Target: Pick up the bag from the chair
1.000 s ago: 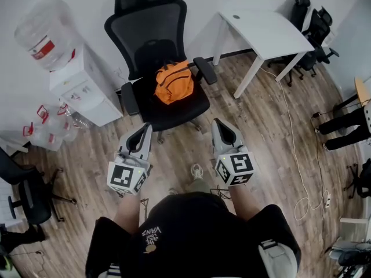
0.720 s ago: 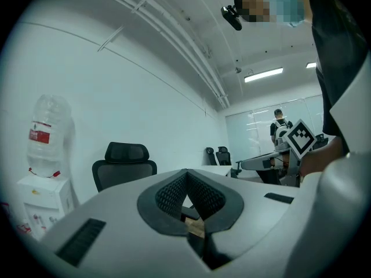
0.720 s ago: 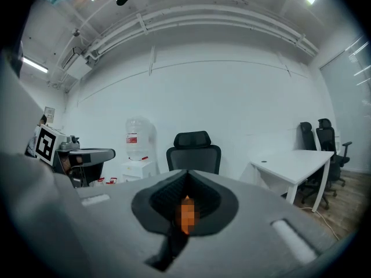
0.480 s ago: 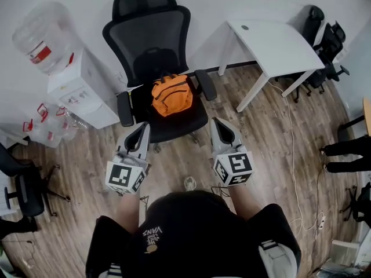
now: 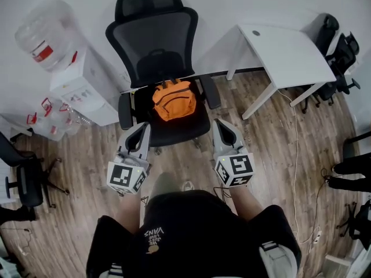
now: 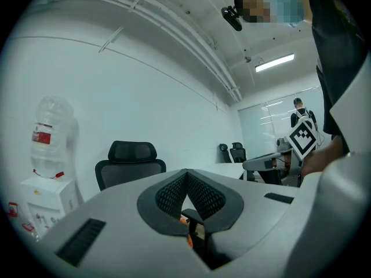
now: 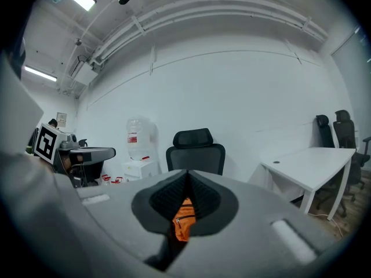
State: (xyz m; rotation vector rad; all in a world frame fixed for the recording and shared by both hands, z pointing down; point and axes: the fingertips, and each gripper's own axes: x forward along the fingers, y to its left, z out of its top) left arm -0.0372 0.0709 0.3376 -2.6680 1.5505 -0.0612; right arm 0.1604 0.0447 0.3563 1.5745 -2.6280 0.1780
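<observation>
Centrally, the orange bag (image 5: 173,99) lies on the seat of the black chair (image 5: 153,39). I hold the left gripper (image 5: 143,130) and right gripper (image 5: 218,125) just short of it, jaws clenched on nothing. My shirt (image 5: 152,236) reads "VANS"; the water bottle's (image 5: 42,36) red label is illegible.

Orange bag (image 5: 173,99) looks like soft matt cloth, and the chair (image 5: 153,36) shows a black woven mesh back. The floor (image 5: 87,155) is wood-grain plank with a low sheen; the table (image 5: 287,51) far right is smooth matt white.
</observation>
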